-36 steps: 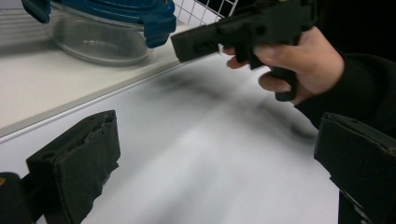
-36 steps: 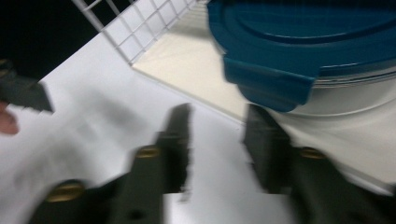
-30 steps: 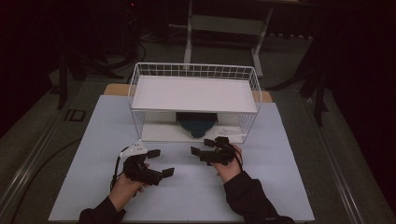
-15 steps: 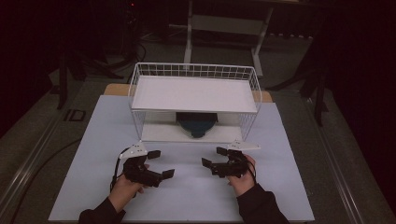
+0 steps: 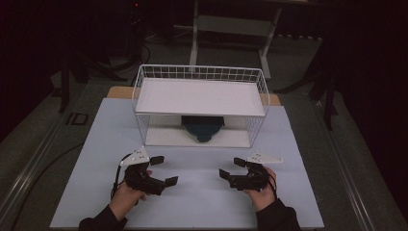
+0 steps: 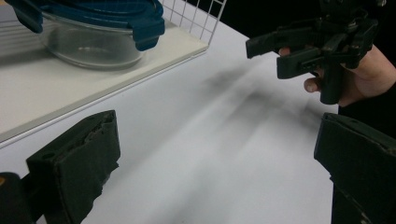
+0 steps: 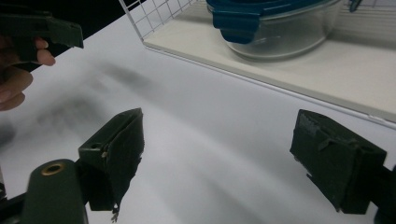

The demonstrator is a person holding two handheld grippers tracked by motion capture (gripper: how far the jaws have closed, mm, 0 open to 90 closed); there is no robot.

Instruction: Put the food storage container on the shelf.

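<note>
Both grippers sit low in the frame on the white table [image 5: 202, 192]: the right gripper [image 5: 231, 168] has pulled back from the wire rack [image 5: 199, 79] to lower right, level with the left gripper [image 5: 163, 171], both with jaws apart and empty. That suggests a pause or reset, with the blue-lidded glass container [image 5: 203, 127] resting at centre frame on the rack's lower shelf. No brand, label or writing is legible.

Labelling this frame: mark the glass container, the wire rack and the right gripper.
glass container [image 7: 285, 39], right gripper view, clear side wall.
wire rack [image 5: 199, 73], high view, back top rim.
right gripper [image 5: 230, 168], high view, midway between its fingertips.
</note>
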